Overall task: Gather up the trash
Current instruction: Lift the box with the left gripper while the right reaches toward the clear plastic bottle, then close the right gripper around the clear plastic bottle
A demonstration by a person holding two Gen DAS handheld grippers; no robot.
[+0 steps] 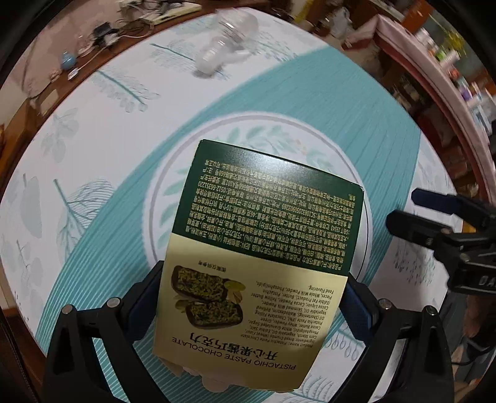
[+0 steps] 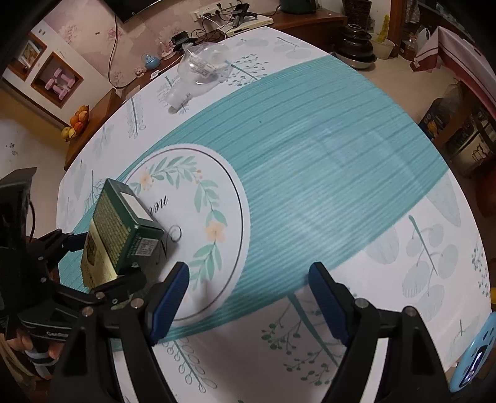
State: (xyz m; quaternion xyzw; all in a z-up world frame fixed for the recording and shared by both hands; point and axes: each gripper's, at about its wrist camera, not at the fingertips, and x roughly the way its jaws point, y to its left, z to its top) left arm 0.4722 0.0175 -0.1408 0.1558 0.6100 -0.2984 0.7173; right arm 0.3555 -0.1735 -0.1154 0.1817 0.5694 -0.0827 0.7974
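My left gripper (image 1: 252, 297) is shut on a green and gold chocolate box (image 1: 263, 235) and holds it above the table's round leaf print. The box also shows in the right wrist view (image 2: 121, 232), clamped in the left gripper (image 2: 105, 257) at the left edge. My right gripper (image 2: 248, 279) is open and empty over the teal band of the tablecloth; it shows at the right of the left wrist view (image 1: 403, 210). A clear plastic bottle (image 2: 198, 71) lies on its side at the table's far end, blurred in the left wrist view (image 1: 226, 40).
The table (image 2: 310, 139) has a white and teal cloth. A light blue device (image 2: 474, 356) lies at its near right edge. Cables and a power strip (image 2: 217, 15) sit on the sideboard beyond. A fruit bowl (image 2: 77, 121) stands at the left, shelves at the right.
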